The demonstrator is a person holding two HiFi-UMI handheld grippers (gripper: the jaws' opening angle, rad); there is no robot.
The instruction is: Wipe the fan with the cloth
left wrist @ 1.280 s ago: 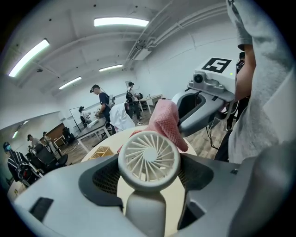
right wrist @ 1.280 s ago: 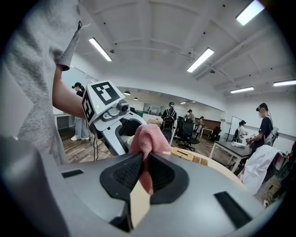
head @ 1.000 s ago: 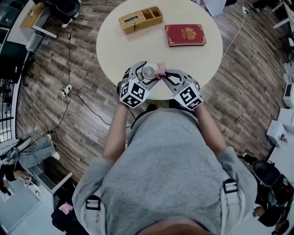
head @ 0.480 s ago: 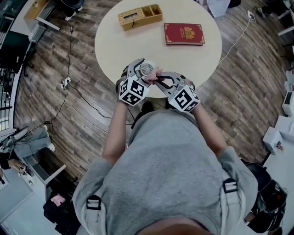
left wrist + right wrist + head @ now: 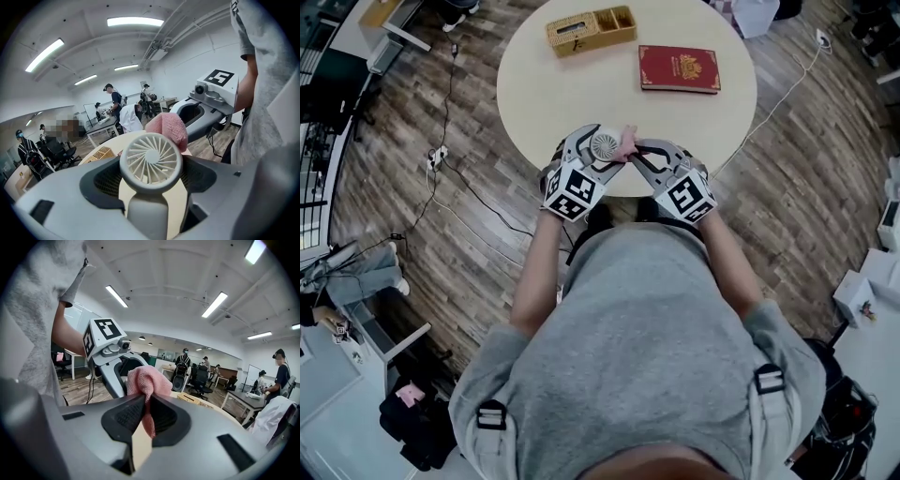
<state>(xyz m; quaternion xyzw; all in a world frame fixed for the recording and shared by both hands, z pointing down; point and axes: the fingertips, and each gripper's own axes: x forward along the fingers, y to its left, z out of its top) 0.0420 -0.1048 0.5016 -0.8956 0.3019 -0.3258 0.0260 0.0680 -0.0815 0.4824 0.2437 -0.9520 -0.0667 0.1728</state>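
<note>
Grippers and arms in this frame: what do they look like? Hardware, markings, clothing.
Both the left gripper and right gripper are grey moulded shells with dark ribbed pads inside the jaws, each bearing a white cube with black square markers. Short grey T-shirt sleeves, forearms uncovered.

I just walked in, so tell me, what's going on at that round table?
A person works two grippers at the table edge. The left gripper is shut on a white fan; the right gripper is shut on a pink cloth that seems to touch the fan's rim. A book and basket lie beyond.
</note>
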